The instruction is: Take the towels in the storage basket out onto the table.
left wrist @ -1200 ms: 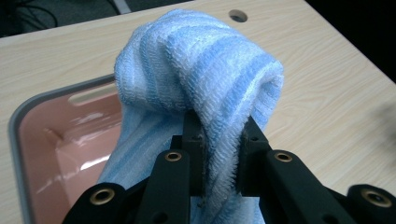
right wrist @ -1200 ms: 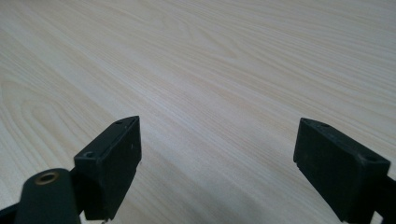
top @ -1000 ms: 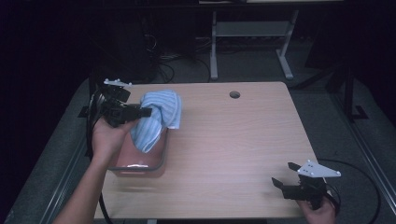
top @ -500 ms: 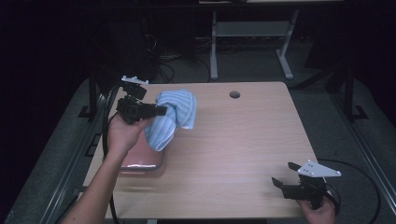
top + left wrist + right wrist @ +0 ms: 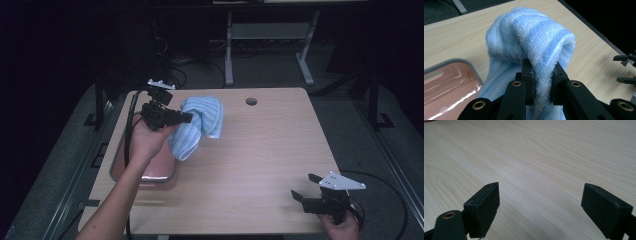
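Towel (image 5: 200, 125) transfer is the work in hand: the left gripper (image 5: 187, 118) is clamped on a fold of the blue-and-white striped cloth, both pads biting into the pile as the left gripper view (image 5: 541, 82) shows, and the cloth hangs in the air above the table's (image 5: 260, 160) left half, its lower end dangling just beside the far right corner of the pink tray (image 5: 145, 172). Right gripper (image 5: 306, 187) rests low at the near right corner of the table with its jaws spread wide and nothing between them, the bare wood showing through the gap in the right gripper view (image 5: 540, 195). Judgement on the step: the grip sits near one bunched edge, so most of the cloth's bulk hangs free; the carry should stay high enough that the trailing end clears the tray rim and does not drag, and the release should come only once the cloth is laid on open wood, otherwise it is likely to land in a heap. Clearances: the centre and right of the tabletop lie open and unobstructed, offering ample room to set the towel down and spread it. A round cable hole (image 5: 251, 101) sits near the far edge and is best avoided. The tray lies close to the left edge, and the left gripper's cable (image 5: 131, 117) trails over that side, where it could snag.
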Demonstrator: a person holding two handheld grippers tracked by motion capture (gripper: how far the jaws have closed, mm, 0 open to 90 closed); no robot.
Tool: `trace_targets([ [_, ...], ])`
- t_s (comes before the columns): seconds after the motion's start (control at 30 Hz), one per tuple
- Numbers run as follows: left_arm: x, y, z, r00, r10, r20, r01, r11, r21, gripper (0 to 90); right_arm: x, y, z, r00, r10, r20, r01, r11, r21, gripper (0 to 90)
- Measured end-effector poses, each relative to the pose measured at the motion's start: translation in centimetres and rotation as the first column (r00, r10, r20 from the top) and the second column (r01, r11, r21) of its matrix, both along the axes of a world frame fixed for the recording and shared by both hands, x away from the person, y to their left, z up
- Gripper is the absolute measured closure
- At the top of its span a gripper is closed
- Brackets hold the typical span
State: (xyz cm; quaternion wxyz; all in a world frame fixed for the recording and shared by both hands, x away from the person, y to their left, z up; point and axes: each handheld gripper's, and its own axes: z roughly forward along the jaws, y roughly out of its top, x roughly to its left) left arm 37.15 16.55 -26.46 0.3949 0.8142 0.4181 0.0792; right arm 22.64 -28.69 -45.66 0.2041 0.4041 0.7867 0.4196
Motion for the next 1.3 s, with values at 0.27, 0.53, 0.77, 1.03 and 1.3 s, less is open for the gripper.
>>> trace_targets([
  [0.27, 0.5, -1.6, -0.7, 0.9997, -0.023, -0.005, 0.023, 0.9996, -0.013, 77.1, 0.0, -0.2, 0.0, 1.0, -0.003, 0.002, 0.003, 1.0, 0.0, 14.6],
  [0.53, 0.9, -3.4, -1.8, 0.9985, -0.049, -0.026, 0.049, 0.9987, -0.017, 77.1, 0.0, -0.4, 0.1, 1.0, -0.004, 0.008, 0.004, 1.0, 0.006, 14.6],
  [0.77, 1.4, -4.9, -2.8, 0.9972, -0.063, -0.04, 0.062, 0.9979, -0.021, 77.2, 0.1, -0.2, 0.0, 1.0, 0.001, 0.005, -0.001, 1.0, 0.009, 14.6],
  [1.03, 1.6, -6.9, -4.0, 0.994, -0.091, -0.059, 0.09, 0.9957, -0.022, 77.1, 0.2, 0.0, 0.1, 1.0, 0.007, 0.003, -0.007, 0.9999, 0.009, 14.6],
  [1.3, 2.1, -8.7, -5.4, 0.9909, -0.108, -0.079, 0.106, 0.9939, -0.029, 77.1, 0.2, -0.4, 0.2, 0.9999, 0.003, 0.015, -0.003, 0.9999, 0.013, 14.6],
])
